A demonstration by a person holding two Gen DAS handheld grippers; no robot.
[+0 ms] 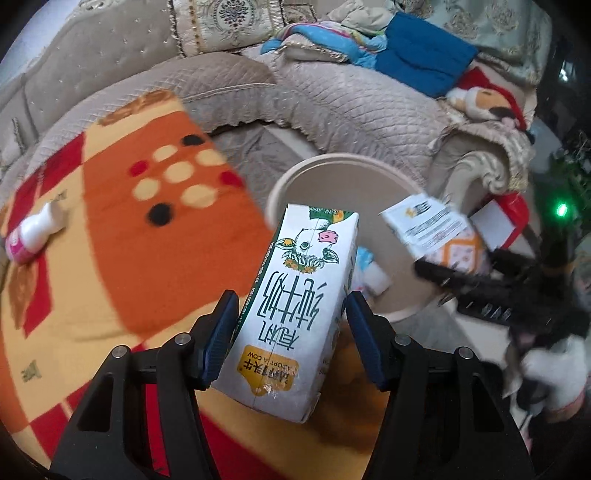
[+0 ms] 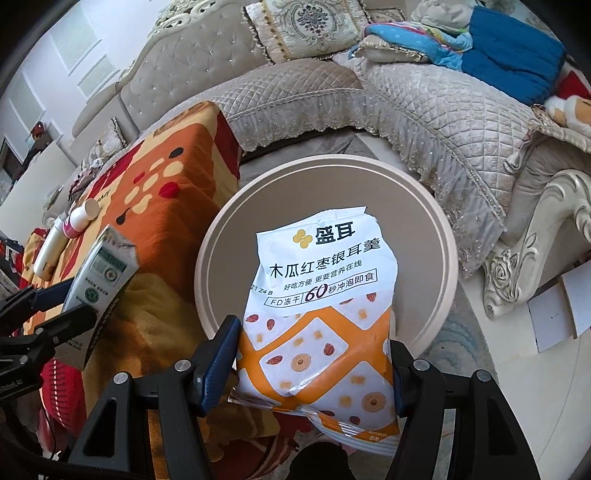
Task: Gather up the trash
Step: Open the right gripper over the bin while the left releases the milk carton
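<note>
White milk carton in left gripper — snack packet in right gripper

Home living room, ornate tufted sofa, embroidered cushions, patterned blanket

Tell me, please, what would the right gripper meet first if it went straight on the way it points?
Probably the beige bin: the right gripper, holding the snack packet, points into its open mouth, though depth is unclear.
</note>
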